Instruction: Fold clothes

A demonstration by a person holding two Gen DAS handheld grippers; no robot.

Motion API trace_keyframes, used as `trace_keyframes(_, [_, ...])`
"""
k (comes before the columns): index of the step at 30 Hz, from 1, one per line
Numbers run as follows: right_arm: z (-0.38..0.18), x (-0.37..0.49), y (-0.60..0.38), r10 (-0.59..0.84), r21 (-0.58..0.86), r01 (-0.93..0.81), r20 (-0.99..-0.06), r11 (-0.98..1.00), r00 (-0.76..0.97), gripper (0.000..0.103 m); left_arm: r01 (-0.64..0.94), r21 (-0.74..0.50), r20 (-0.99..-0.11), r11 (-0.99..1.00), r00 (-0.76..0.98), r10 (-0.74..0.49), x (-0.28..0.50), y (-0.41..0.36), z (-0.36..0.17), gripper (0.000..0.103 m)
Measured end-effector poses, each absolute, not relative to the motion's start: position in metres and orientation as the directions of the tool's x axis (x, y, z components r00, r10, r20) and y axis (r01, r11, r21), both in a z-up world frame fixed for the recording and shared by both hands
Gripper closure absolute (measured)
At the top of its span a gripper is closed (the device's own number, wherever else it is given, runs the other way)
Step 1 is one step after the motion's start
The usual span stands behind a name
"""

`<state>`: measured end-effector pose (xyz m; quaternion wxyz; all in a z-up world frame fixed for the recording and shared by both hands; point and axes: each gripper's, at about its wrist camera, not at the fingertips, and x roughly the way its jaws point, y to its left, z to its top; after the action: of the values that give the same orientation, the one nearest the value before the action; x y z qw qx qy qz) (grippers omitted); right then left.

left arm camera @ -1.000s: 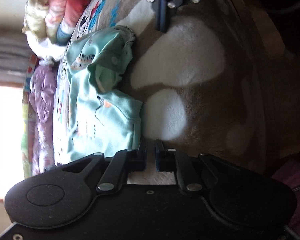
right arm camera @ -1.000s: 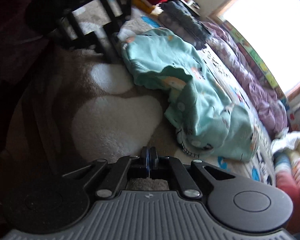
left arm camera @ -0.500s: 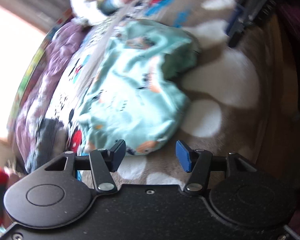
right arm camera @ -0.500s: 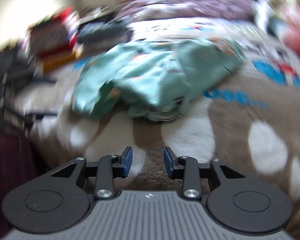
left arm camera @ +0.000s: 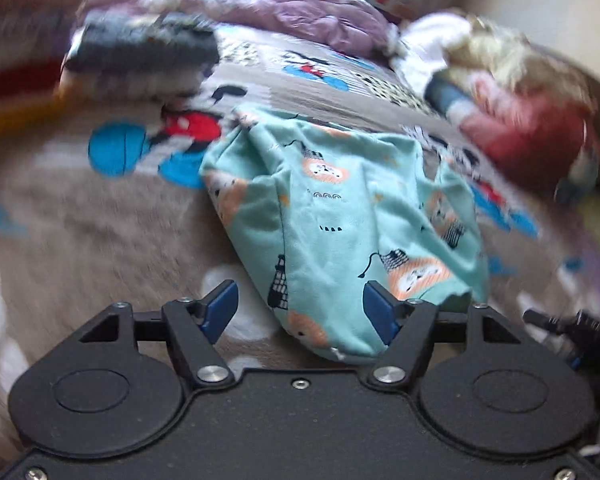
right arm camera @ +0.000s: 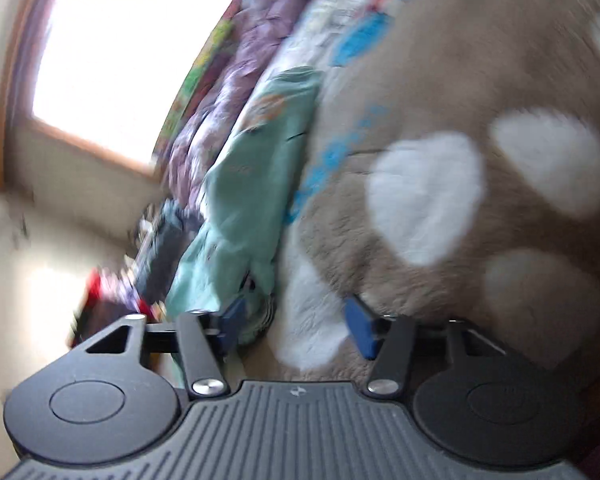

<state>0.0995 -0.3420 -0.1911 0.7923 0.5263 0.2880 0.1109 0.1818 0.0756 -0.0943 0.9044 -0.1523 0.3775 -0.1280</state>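
Tools opening above mint garment (left arm camera: 340, 216); nothing gripped.

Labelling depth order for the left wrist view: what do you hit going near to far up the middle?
Left tongs, opening with nothing pinched → mint printed garment → cartoon-print blanket → purple quilt.

Blanket (left arm camera: 80, 220) left of the teal garment (left arm camera: 340, 216) is bare; folded stack (left arm camera: 140, 56) and clothes heap (left arm camera: 520, 120) (pretty blurry) crowd the far side.
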Motion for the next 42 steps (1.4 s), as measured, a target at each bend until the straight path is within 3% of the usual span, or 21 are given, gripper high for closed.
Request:
trace_keyframes(6, [-0.195,0.122,-0.357,0.486,0.926,0.093,-0.275,0.366,0.83,0.048,-0.109,-0.686,-0.555,0.72,0.718,-0.42,0.196,0.122,-0.125,0.035])
trace_keyframes(12, [-0.201,0.163,-0.364,0.484,0.939,0.07,-0.237,0.337,0.843,0.048,-0.132,-0.752,-0.485,0.646,0.774,-0.407,0.222,0.139,-0.128,0.036])
trace_keyframes(16, [-0.203,0.2,-0.367,0.485,0.948,0.046,-0.203,0.316,0.85,0.048,-0.128,-0.747,-0.483,0.653,0.778,-0.401,0.246,0.137,-0.13,0.037])
trace_keyframes(18, [-0.202,0.218,-0.37,0.484,0.949,0.03,-0.187,0.314,0.855,0.048,-0.123,-0.731,-0.492,0.671,0.776,-0.394,0.258,0.133,-0.131,0.048])
trace_keyframes(19, [-0.202,0.226,-0.371,0.483,0.948,0.026,-0.186,0.318,0.856,0.048,-0.124,-0.717,-0.503,0.686,0.774,-0.385,0.264,0.13,-0.131,0.051])
trace_keyframes(21, [-0.201,0.241,-0.37,0.481,0.942,0.014,-0.184,0.336,0.857,0.048,-0.126,-0.686,-0.52,0.717,0.773,-0.362,0.274,0.124,-0.13,0.069])
trace_keyframes(22, [-0.2,0.247,-0.37,0.48,0.937,0.008,-0.185,0.348,0.858,0.048,-0.122,-0.666,-0.527,0.736,0.775,-0.348,0.277,0.121,-0.128,0.071])
trace_keyframes(24, [-0.197,0.254,-0.367,0.478,0.926,0.003,-0.197,0.377,0.856,0.048,-0.106,-0.624,-0.535,0.774,0.78,-0.325,0.28,0.113,-0.123,0.096])
trace_keyframes(27, [-0.192,0.26,-0.364,0.478,0.909,0.008,-0.226,0.416,0.849,0.048,-0.011,-0.486,-0.524,0.874,0.804,-0.282,0.278,0.085,-0.102,0.099])
trace_keyframes(34, [-0.189,0.266,-0.37,0.483,0.915,0.019,-0.23,0.403,0.845,0.048,0.28,-0.003,-0.571,0.96,0.787,-0.232,0.281,-0.02,-0.09,0.1])
trace_keyframes(39, [-0.189,0.275,-0.377,0.469,0.917,0.023,-0.224,0.398,0.854,0.048,0.368,0.148,-0.659,0.918,0.729,-0.186,0.296,-0.059,-0.124,0.1])
trace_keyframes(42, [-0.191,0.278,-0.381,0.458,0.921,0.031,-0.222,0.389,0.861,0.048,0.381,0.168,-0.69,0.909,0.704,-0.168,0.299,-0.064,-0.138,0.101])
